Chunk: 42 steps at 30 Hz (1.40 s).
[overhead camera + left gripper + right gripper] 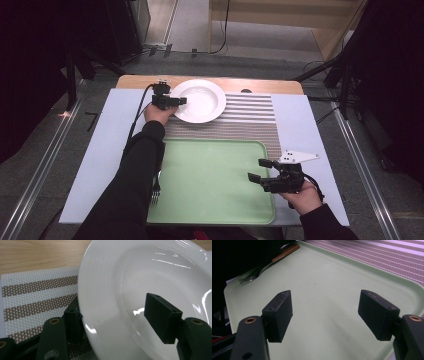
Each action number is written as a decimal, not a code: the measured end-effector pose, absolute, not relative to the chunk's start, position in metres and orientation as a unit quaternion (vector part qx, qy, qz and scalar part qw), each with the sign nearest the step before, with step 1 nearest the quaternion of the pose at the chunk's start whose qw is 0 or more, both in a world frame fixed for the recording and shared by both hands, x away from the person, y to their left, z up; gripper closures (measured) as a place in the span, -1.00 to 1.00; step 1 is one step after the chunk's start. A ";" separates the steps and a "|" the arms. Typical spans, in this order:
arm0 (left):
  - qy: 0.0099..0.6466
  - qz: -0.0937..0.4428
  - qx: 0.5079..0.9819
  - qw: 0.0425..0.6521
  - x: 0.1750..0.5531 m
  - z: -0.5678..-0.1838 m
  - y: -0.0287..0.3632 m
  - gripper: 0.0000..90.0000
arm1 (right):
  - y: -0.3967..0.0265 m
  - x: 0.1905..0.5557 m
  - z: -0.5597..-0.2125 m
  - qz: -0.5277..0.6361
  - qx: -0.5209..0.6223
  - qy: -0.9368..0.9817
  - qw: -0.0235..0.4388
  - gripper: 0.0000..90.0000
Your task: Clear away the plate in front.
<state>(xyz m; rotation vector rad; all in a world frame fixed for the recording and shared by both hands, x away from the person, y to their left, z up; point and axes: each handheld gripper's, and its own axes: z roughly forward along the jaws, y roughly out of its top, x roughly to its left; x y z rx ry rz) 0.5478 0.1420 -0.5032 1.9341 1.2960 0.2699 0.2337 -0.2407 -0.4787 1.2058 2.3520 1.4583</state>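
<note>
A white deep plate (200, 102) rests at the far end of a striped placemat (240, 125). My left gripper (180, 101) reaches the plate's left rim. In the left gripper view the plate (155, 277) has its rim between the jaws of my left gripper (113, 307): one jaw is outside by the mat, the other hovers over the bowl, and the pads do not press. My right gripper (258, 170) hangs open over the right part of a green tray (210, 175). In the right gripper view nothing lies between the jaws of my right gripper (327, 296), only bare tray (324, 277).
A fork (155, 192) with a brown handle lies at the tray's left edge, by my left sleeve; the right gripper view shows this fork (259, 271) beyond the tray's rim. A pale sheet (105, 145) covers the wooden table (260, 86). Dark stands flank both sides.
</note>
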 end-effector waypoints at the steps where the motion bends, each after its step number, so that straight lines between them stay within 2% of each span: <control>1: 0.515 0.109 0.759 0.384 0.548 -0.502 0.142 -0.15 | -0.241 0.234 -0.479 0.482 0.398 0.778 0.062 -0.41; 4: 0.526 0.115 0.756 0.373 0.549 -0.500 0.141 0.08 | -0.240 0.234 -0.478 0.482 0.397 0.778 0.062 -0.41; 9: 0.527 0.105 0.750 0.387 0.549 -0.493 0.145 0.24 | -0.241 0.235 -0.479 0.482 0.396 0.779 0.064 -0.41; 12: 0.508 0.120 0.751 0.404 0.544 -0.481 0.143 0.38 | -0.241 0.235 -0.478 0.482 0.397 0.778 0.064 -0.41; 21: 0.495 0.130 0.756 0.409 0.537 -0.466 0.136 0.47 | -0.238 0.235 -0.478 0.479 0.394 0.782 0.065 -0.41; 31: 0.471 0.115 0.761 0.431 0.535 -0.449 0.125 0.61 | -0.237 0.236 -0.478 0.479 0.394 0.781 0.063 -0.41; 37: 0.480 0.111 0.756 0.431 0.535 -0.449 0.121 0.63 | -0.237 0.236 -0.478 0.479 0.395 0.781 0.063 -0.41; 41: 0.474 0.117 0.777 0.398 0.536 -0.454 0.111 0.66 | -0.236 0.237 -0.478 0.479 0.394 0.782 0.062 -0.41; 42: 0.477 0.112 0.771 0.406 0.535 -0.455 0.111 0.66 | -0.236 0.236 -0.478 0.478 0.394 0.782 0.063 -0.41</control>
